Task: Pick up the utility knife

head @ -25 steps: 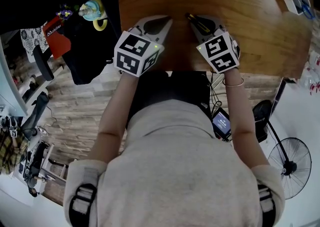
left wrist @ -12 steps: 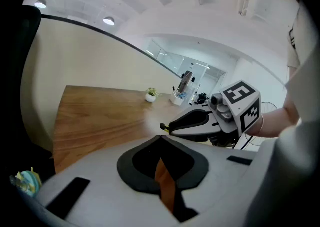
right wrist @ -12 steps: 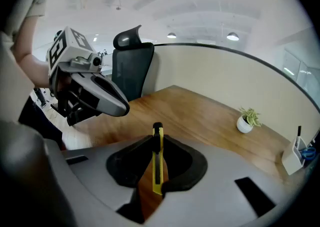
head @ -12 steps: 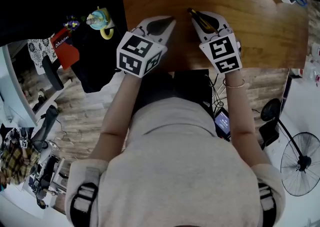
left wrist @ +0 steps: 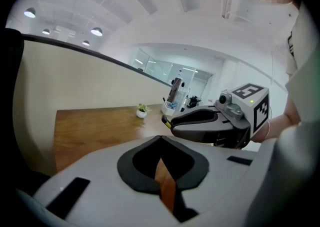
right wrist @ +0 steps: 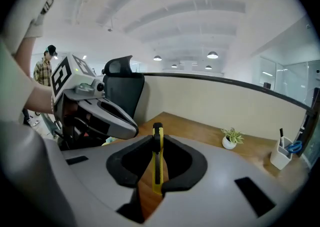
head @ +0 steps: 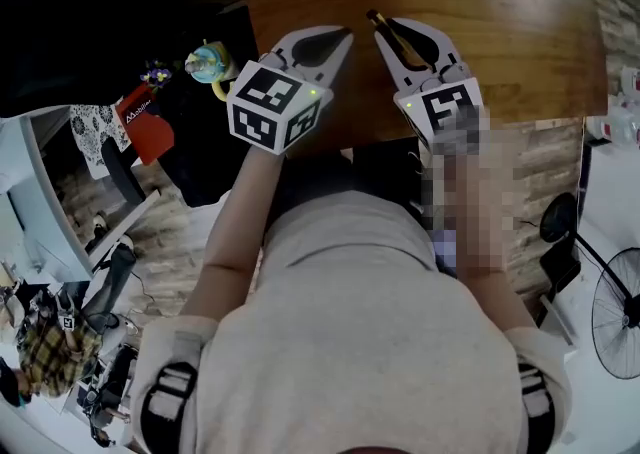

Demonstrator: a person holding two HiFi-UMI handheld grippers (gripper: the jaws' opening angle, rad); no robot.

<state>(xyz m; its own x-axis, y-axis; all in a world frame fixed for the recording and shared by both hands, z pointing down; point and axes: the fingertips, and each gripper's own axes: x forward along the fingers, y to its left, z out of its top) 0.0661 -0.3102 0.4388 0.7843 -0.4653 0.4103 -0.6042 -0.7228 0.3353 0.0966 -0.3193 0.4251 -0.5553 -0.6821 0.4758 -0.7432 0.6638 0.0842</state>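
**Spotter:** While you're on the head view, where is the knife?

**Operator:** I see the slim yellow-and-black utility knife (head: 376, 19) clamped in the right gripper (head: 383, 27), over the near part of the brown wooden table (head: 520, 52). Its long axis runs along the jaws, one end poking out past the tips. The left gripper (head: 340, 39) hangs just beside it, tips angled toward it.

**Spotter:** And the left gripper view?

**Operator:** Its jaws are pressed together on nothing; I see only a sliver of table behind them. The right gripper shows off to the right.

**Spotter:** And the right gripper view?

**Operator:** The pads pinch the knife (right wrist: 157, 163) edge-on, and it points straight away from the camera. I judge that no reach is left. The right hand has it, and the left is spare.
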